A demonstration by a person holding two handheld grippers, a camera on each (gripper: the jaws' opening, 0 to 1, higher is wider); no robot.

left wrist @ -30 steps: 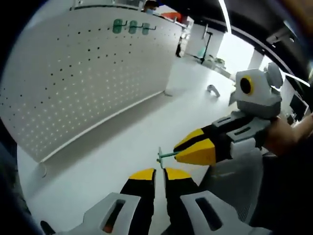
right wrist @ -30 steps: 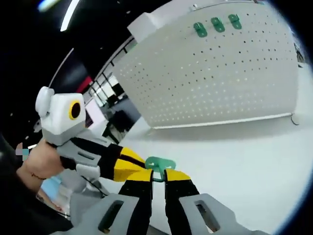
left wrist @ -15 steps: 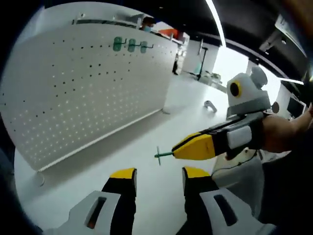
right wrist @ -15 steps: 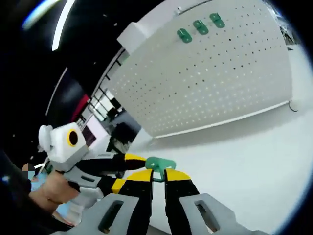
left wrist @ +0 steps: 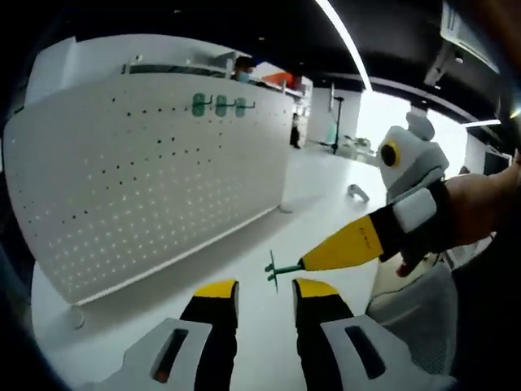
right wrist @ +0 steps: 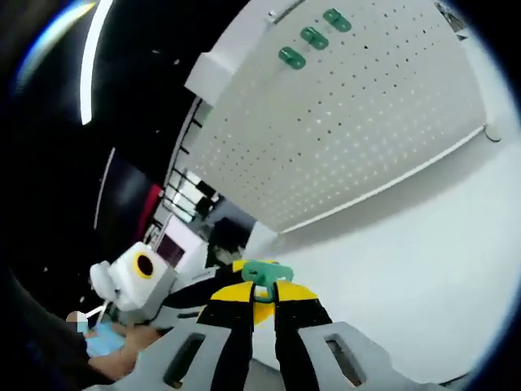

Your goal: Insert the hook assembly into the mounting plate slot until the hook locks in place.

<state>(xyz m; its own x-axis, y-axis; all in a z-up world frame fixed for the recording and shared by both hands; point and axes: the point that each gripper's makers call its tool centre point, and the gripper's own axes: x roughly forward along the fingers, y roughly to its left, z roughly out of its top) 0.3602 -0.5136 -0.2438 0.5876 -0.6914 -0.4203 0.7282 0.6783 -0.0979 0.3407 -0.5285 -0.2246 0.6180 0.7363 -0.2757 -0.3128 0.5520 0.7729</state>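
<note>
the white pegboard (left wrist: 155,175) stands upright on the white surface (left wrist: 244,269) and serves as the landmark here; in the right gripper view the same pegboard (right wrist: 358,122) fills the upper part of the picture, above the surface (right wrist: 407,261). 3 green hooks (left wrist: 220,105) sit in a short row near the pegboard's top edge, and in the right gripper view the hooks (right wrist: 313,37) show there too.

the right gripper (right wrist: 260,295) has its jaws closed on the green hook assembly (right wrist: 266,273), whose flat green head sticks up just above the yellow tips. it is held well short of the pegboard, in front of its lower edge and above the surface. in the left gripper view the right gripper (left wrist: 303,264) comes in from the far side from the pegboard, a hand (left wrist: 480,216) behind it, and the hook assembly (left wrist: 278,268) pokes out of its yellow tip toward the pegboard, apart from it.

the left gripper (left wrist: 264,289) has its jaws parted with nothing between them; the hook assembly hangs just above that gap, and it looks clear of both tips, though the angle makes this hard to judge. in the right gripper view the left gripper (right wrist: 224,281) lies low beside the right gripper, on the side away from the pegboard.
</note>
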